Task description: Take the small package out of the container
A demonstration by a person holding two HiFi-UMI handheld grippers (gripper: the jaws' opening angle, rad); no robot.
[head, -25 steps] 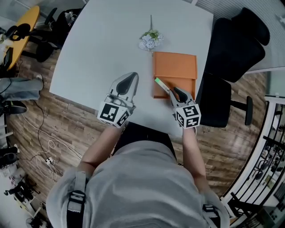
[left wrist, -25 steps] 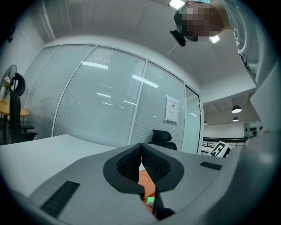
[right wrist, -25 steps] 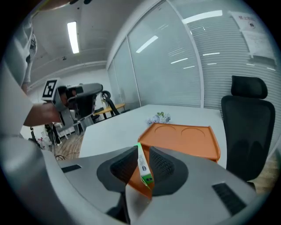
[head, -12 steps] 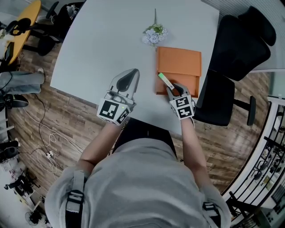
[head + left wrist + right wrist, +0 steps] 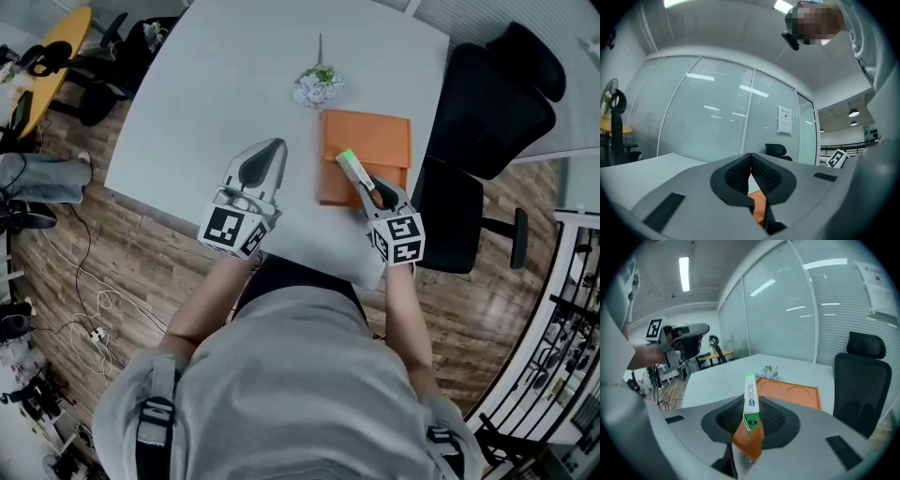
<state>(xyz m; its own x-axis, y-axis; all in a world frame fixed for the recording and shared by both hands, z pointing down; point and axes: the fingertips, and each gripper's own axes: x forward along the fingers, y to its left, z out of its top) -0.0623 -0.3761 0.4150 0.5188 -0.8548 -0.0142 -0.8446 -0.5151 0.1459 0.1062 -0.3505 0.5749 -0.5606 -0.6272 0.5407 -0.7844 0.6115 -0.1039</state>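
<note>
The small package (image 5: 353, 169) is a slim white and green box. It sticks up between the jaws of my right gripper (image 5: 372, 191) over the near end of the orange tray (image 5: 375, 141). The jaws are closing and their pads press on its sides. In the right gripper view the package (image 5: 751, 404) stands upright in my right gripper (image 5: 751, 422), with the tray (image 5: 797, 392) behind it. My left gripper (image 5: 262, 161) rests on the white table left of the tray, shut and empty. The left gripper view shows my left gripper (image 5: 751, 159) with its tips meeting.
A small bunch of white flowers (image 5: 316, 84) lies on the white table (image 5: 216, 84) beyond the tray. A black office chair (image 5: 497, 89) stands at the table's right edge. The table's near edge runs just below both grippers.
The right gripper has shifted slightly right over the tray's near end with the package between its jaws. The left gripper has stayed in place on the table.
</note>
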